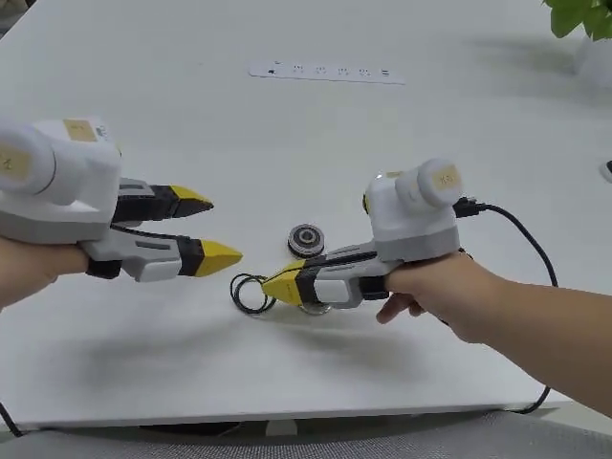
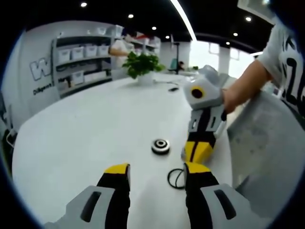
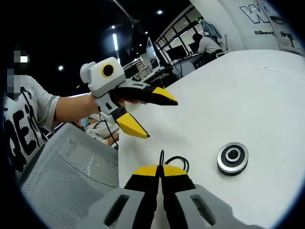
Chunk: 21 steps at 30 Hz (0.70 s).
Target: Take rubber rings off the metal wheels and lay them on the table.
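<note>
Your right gripper (image 1: 270,285) is pinched closed on the table — seemingly on the rubber ring (image 1: 251,293) near the metal wheel (image 1: 306,239). Your left gripper (image 1: 225,229) hovers, jaws wide.

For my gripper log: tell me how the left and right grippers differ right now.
The left gripper has its jaws wide open and holds nothing; the right gripper has them shut, pinching a black ring. The left hangs above the table; the right sits low at the tabletop beside the wheel. Both have yellow tips and point toward each other.
</note>
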### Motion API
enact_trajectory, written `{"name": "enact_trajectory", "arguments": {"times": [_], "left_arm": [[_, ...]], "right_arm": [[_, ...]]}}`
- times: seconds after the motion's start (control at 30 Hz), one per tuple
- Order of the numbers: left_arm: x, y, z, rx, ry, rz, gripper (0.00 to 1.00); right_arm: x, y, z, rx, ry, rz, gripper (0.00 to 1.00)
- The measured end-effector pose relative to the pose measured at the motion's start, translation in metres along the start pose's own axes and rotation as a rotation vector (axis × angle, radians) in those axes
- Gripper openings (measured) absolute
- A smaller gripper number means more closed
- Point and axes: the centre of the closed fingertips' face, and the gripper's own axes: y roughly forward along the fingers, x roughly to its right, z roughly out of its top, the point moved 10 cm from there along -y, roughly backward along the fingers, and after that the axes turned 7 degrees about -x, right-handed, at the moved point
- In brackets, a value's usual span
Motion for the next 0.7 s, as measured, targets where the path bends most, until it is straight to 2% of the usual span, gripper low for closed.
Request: {"name": "enact_trajectory", "arguments": {"times": [0.4, 0.7], "left_arm": [[0.0054, 0.0009, -0.0019, -0.01, 0.0, -0.014, 0.46], [0.0071, 0.0012, -0.0005, -0.015, 0.006, -0.02, 0.46]], "right_arm": [[0.003, -0.0021, -0.0012, -0.013, -0.033, -0.052, 0.11], [0.0054, -0.0066, 0.0018, 0.005, -0.04, -0.07, 0.17]]}}
